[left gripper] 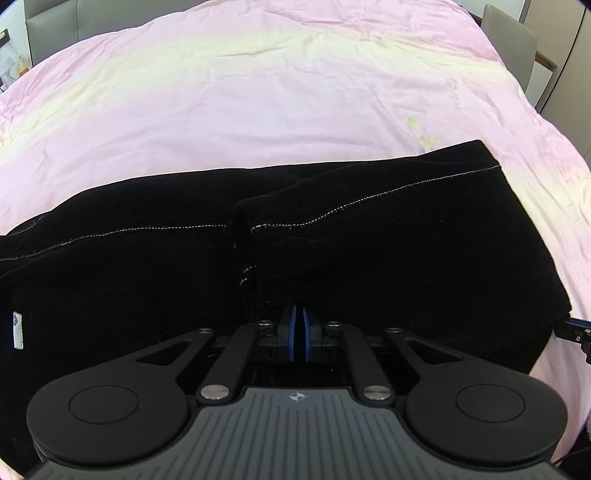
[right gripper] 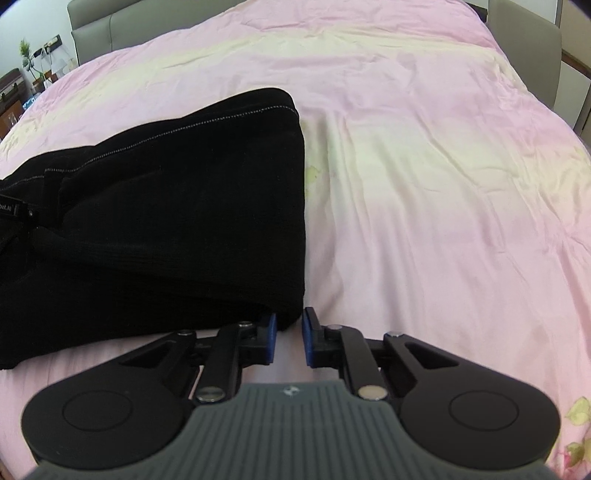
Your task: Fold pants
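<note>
Black corduroy pants (left gripper: 332, 240) with pale stitching lie flat across a pink bedspread (left gripper: 258, 103). In the left wrist view my left gripper (left gripper: 299, 314) sits over the pants' near edge, its blue pads almost together with only a thin slit between them; whether cloth is pinched I cannot tell. In the right wrist view the pants (right gripper: 166, 221) fill the left half. My right gripper (right gripper: 289, 325) is open, its pads straddling the near right corner of the pants without closing on it. The right gripper's tip also shows at the edge of the left wrist view (left gripper: 580, 332).
The pink and pale yellow bedspread (right gripper: 443, 184) stretches far ahead and to the right. A grey headboard (right gripper: 147, 26) stands at the back. A bedside shelf with a plant (right gripper: 26, 55) is at the far left. A grey chair (left gripper: 509, 33) stands at the back right.
</note>
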The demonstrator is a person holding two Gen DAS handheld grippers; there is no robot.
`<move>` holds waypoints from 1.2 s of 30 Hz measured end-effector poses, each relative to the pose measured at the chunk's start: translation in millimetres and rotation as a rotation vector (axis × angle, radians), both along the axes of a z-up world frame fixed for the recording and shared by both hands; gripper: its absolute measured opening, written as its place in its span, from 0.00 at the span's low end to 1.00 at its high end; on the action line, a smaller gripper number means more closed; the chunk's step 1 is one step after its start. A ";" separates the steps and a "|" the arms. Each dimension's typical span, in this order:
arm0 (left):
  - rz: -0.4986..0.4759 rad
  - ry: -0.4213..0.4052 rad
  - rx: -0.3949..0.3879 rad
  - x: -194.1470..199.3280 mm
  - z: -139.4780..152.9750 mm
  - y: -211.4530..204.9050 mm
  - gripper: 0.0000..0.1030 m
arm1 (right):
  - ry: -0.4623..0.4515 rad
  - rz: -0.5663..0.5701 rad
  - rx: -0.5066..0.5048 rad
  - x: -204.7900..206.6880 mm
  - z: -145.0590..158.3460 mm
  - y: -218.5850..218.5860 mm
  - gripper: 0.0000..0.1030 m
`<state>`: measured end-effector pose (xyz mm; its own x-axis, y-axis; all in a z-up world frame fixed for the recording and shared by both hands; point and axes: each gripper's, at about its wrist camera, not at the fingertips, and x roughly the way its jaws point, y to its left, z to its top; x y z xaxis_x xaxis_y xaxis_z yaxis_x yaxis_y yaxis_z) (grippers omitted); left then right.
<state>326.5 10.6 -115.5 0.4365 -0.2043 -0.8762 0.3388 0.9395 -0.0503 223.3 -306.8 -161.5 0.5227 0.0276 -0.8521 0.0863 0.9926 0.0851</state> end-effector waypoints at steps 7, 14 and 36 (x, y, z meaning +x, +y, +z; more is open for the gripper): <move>0.005 -0.030 0.063 -25.1 32.9 39.7 0.31 | 0.029 0.072 -0.038 -17.0 20.9 -7.1 0.00; 0.079 -0.003 0.073 -42.7 56.6 117.3 0.48 | 0.033 0.337 -0.109 2.8 55.2 37.4 0.01; 0.542 0.137 -0.277 -33.0 -6.7 320.8 0.82 | 0.188 0.929 -0.357 139.8 39.6 200.1 0.21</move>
<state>293.5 331.5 -122.2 0.4297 -0.2133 -0.8774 -0.2090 0.9218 -0.3265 363.1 -106.7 -122.0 0.2805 0.0828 -0.9563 -0.7517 0.6384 -0.1652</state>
